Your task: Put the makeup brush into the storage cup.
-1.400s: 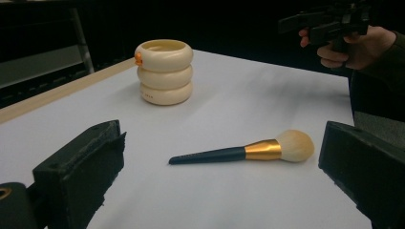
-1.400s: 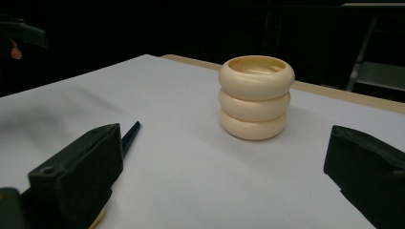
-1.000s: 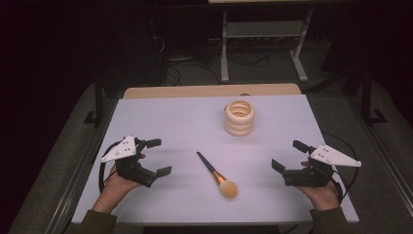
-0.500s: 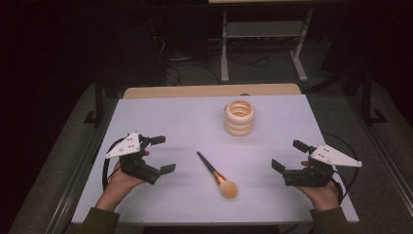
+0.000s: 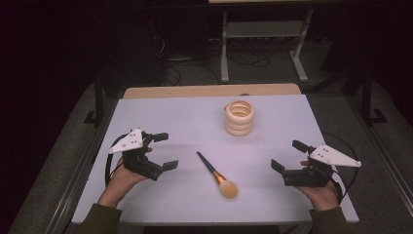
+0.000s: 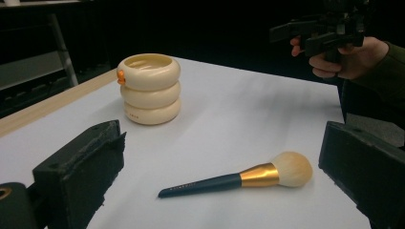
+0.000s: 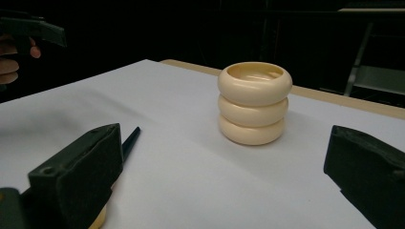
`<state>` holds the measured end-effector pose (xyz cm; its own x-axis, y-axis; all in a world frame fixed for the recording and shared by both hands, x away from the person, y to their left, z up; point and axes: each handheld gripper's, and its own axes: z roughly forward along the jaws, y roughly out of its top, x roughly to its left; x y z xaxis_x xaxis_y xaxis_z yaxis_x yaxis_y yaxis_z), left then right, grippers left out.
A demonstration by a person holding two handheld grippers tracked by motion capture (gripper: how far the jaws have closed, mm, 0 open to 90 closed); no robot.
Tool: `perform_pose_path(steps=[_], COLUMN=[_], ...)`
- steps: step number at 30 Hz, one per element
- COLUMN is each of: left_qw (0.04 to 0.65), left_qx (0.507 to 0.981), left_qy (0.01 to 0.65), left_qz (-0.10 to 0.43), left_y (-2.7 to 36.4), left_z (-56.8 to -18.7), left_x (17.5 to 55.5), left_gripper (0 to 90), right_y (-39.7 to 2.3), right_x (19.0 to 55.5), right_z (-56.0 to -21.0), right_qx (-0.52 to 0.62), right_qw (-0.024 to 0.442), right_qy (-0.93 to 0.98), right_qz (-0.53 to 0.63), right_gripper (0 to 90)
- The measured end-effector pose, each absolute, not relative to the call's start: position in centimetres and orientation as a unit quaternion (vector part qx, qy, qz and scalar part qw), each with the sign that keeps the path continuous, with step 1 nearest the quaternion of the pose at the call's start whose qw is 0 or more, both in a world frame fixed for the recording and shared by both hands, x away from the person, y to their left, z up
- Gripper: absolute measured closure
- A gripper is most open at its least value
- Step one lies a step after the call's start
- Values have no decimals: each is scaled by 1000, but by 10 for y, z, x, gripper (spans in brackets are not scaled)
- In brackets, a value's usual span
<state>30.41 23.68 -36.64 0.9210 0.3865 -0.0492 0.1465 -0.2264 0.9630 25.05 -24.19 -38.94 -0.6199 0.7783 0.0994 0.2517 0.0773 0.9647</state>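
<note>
A makeup brush (image 5: 217, 175) with a dark handle, gold ferrule and cream bristles lies on the white table (image 5: 185, 122) near the front middle, bristles toward me. A cream holder (image 5: 239, 118) shaped like three stacked rings stands upright farther back. My left gripper (image 5: 165, 151) hovers open left of the brush, with nothing in it. My right gripper (image 5: 286, 155) is open to the brush's right, also holding nothing. In the left gripper view the brush (image 6: 239, 179) lies between the wide jaws, the holder (image 6: 149, 90) behind. The right gripper view faces the holder (image 7: 254, 102) and shows the handle tip (image 7: 130, 140).
A wooden strip (image 5: 209, 90) runs along the table's far edge. Beyond it, on the dark floor, stand a metal frame (image 5: 263, 29) and loose cables (image 5: 243, 58). Cables loop from both grippers near the table's side edges.
My left gripper has shifted slightly to the right and away from me, toward the brush. The right gripper, the brush and the holder have stayed put.
</note>
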Motion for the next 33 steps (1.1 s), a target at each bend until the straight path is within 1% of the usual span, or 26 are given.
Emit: perform_pose_path(steps=[33], left_qw=[606], left_qx=[777], left_qy=[144], left_qz=[90], left_y=[210], left_z=[-355], left_x=[323], left_gripper=[12], right_y=[-240], right_x=[250], right_z=[-390], right_qx=[370], right_qw=[230], right_qy=[697], right_qz=[569], right_gripper=[0])
